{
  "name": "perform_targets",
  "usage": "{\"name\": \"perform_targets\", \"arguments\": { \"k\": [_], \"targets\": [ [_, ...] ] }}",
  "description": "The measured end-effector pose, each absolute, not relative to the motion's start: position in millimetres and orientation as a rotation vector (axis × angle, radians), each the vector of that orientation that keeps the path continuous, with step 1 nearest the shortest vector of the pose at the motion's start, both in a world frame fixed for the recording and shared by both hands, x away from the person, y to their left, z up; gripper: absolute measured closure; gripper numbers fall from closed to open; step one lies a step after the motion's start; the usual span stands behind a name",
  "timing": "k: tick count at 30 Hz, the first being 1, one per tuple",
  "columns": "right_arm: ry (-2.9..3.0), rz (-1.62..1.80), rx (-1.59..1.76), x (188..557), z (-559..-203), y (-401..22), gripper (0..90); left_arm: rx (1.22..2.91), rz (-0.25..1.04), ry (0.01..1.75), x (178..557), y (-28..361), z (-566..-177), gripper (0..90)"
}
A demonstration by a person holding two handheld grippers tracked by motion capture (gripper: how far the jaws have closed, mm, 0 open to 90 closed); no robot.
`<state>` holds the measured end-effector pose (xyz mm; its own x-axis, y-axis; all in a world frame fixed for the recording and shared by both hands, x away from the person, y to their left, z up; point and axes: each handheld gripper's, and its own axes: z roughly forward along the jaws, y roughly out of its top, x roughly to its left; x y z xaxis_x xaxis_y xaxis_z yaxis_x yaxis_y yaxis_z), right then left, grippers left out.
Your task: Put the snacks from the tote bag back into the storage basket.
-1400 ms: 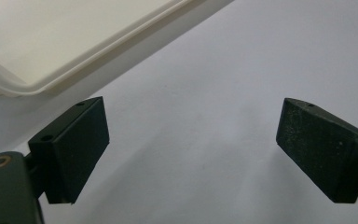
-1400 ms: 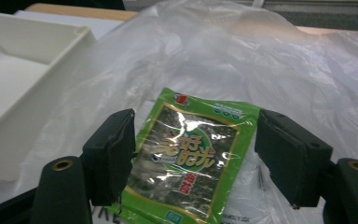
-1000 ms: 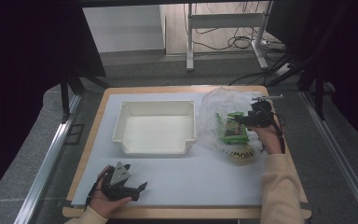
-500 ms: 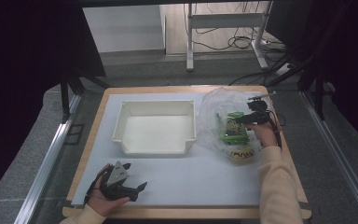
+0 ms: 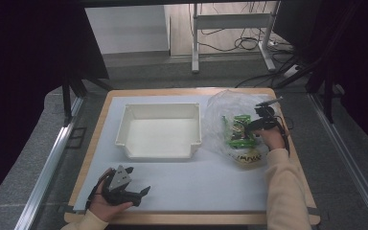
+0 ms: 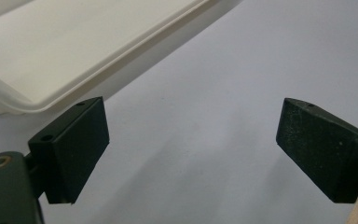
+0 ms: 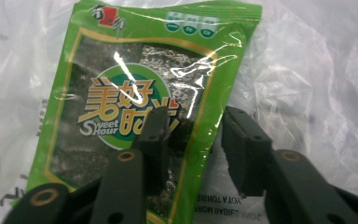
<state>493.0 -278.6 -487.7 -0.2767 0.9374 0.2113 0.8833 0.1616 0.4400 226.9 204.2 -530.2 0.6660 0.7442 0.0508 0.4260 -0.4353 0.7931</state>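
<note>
A green seaweed snack packet (image 5: 239, 130) (image 7: 121, 93) lies in a crumpled clear plastic bag (image 5: 220, 110) (image 7: 307, 84) at the table's right. My right gripper (image 5: 251, 127) (image 7: 193, 130) reaches down over it. Its jaws have just been closing and still stand apart. One jaw rests over the packet's face, the other over the bag, and the packet's edge lies between them. My left gripper (image 5: 138, 179) (image 6: 193, 144) sits open near the front left edge with nothing between its jaws, a short way from the white tray (image 5: 158, 152) (image 6: 98, 70).
A second, yellowish packet (image 5: 248, 157) lies in the bag just in front of the green one. The white tray stands hollow in the middle of the pale mat (image 5: 196, 187). A wooden border (image 5: 191, 219) frames the mat.
My right gripper has come down and to the left onto the green packet, and its jaws have narrowed. The left gripper has stayed where it was.
</note>
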Motion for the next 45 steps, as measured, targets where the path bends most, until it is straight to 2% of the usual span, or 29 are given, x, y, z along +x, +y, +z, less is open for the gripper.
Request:
{"name": "perform_targets", "arguments": {
  "k": [4,11,27,45],
  "targets": [
    [2.291,0.769,1.882,494,-489,-280,79.7,2.088,0.512,0.898,227,204,-530,9.2],
    [2.242,0.722,1.903,492,-486,-274,88.1,2.089,0.515,0.895,226,204,-530,9.2],
    [2.218,0.813,1.896,485,-482,-280,90.0,2.093,0.512,0.897,227,205,-530,9.2],
    [2.112,0.926,1.832,469,-453,-298,90.0,2.095,0.517,0.899,227,205,-530,9.1]
  ]
}}
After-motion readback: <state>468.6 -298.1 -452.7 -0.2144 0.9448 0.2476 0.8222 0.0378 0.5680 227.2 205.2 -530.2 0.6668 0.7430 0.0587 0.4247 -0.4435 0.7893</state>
